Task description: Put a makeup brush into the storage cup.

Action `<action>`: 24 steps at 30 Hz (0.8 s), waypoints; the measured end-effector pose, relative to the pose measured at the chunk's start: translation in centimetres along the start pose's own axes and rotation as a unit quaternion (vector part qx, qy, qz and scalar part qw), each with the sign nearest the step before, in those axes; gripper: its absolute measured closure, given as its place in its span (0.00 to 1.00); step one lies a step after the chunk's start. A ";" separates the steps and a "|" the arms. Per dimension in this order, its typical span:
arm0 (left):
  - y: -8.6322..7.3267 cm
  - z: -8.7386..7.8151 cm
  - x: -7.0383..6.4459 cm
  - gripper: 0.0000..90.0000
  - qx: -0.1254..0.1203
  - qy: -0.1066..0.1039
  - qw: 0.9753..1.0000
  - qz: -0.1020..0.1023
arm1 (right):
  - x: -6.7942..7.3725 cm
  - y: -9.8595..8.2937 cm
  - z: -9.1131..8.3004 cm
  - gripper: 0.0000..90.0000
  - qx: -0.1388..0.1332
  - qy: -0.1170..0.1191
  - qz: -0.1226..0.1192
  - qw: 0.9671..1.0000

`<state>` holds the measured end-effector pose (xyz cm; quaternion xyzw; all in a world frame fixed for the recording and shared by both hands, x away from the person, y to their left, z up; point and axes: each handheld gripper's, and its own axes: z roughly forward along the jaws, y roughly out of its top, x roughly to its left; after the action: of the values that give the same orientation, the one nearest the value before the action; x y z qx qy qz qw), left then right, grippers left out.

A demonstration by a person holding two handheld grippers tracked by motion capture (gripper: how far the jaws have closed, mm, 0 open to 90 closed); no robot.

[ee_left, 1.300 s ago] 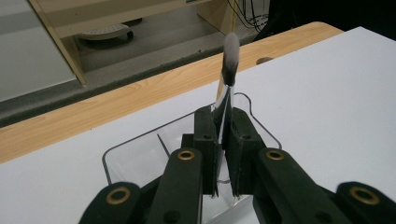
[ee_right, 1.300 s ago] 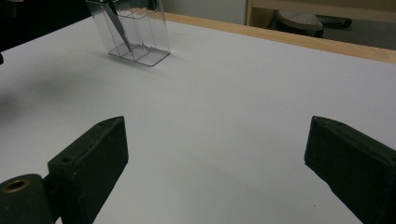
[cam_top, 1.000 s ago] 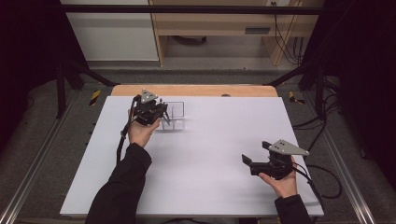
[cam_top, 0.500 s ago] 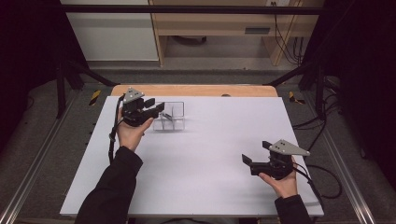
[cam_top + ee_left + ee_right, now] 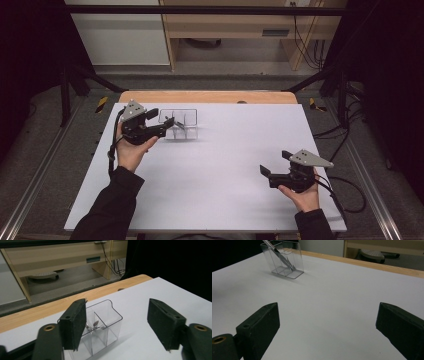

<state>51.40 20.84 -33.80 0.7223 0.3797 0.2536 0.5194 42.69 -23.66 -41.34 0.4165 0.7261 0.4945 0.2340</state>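
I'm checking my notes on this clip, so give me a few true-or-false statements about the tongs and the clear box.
1. The left tongs are open. True.
2. The clear box lies at the near edge of the table. False: it stands near the far edge.
3. The right tongs grip the box. False: they are open, far from it.
4. The box has dividers inside. True.
5. Thin metal pieces lean in the box. True.
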 end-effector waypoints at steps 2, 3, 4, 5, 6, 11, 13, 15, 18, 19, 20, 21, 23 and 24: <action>-0.2 -0.5 0.0 0.31 -0.005 -0.001 1.000 0.002 | 0.0 0.0 0.0 0.06 -0.001 0.000 -0.002 1.000; -0.3 -0.8 0.0 0.31 -0.008 -0.002 1.000 0.003 | 0.0 0.0 0.0 0.06 -0.002 0.000 -0.002 1.000; -0.4 -1.2 0.0 0.29 -0.011 -0.006 1.000 0.003 | 0.0 0.0 0.0 0.06 -0.002 0.000 -0.001 1.000; -0.4 -1.4 0.0 0.28 -0.012 -0.009 1.000 0.004 | 0.0 0.0 0.0 0.06 -0.002 0.000 -0.001 1.000; -0.5 -1.6 -0.1 0.28 -0.013 -0.011 1.000 0.005 | 0.0 0.0 0.0 0.06 -0.001 0.000 -0.001 1.000; -0.8 -2.6 -0.3 0.25 -0.015 -0.013 1.000 0.013 | 0.0 0.1 -0.1 0.06 -0.003 0.001 -0.003 1.000; -1.0 -3.0 -0.4 0.23 -0.015 -0.016 1.000 0.012 | 0.0 0.1 -0.2 0.06 -0.003 0.001 -0.001 1.000; -1.3 -3.3 -0.5 0.22 -0.014 -0.019 1.000 0.013 | 0.0 0.1 -0.2 0.06 -0.003 0.001 -0.003 1.000; -1.8 -3.8 -0.6 0.21 -0.015 -0.022 1.000 0.014 | 0.0 0.1 -0.3 0.06 -0.004 0.001 -0.004 1.000; -2.1 -4.0 -0.6 0.21 -0.013 -0.023 1.000 0.016 | 0.0 0.1 -0.3 0.06 -0.004 0.000 -0.003 1.000; -2.2 -4.2 -0.5 0.20 -0.012 -0.023 0.999 0.018 | 0.0 0.1 -0.3 0.06 -0.004 0.001 -0.004 1.000; -2.5 -4.4 -0.5 0.20 -0.014 -0.024 0.999 0.015 | 0.0 0.1 -0.2 0.06 -0.004 0.001 -0.003 1.000; -2.8 -4.6 -0.4 0.20 -0.014 -0.026 0.999 0.015 | 0.0 0.1 -0.2 0.06 -0.003 0.001 -0.003 1.000; -3.0 -4.8 -0.4 0.19 -0.014 -0.024 0.999 0.016 | 0.0 0.1 -0.2 0.06 -0.004 0.001 -0.003 1.000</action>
<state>46.66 23.70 -35.02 0.7269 0.3518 0.2494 0.5344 42.55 -23.73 -41.12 0.4129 0.7258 0.4969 0.2362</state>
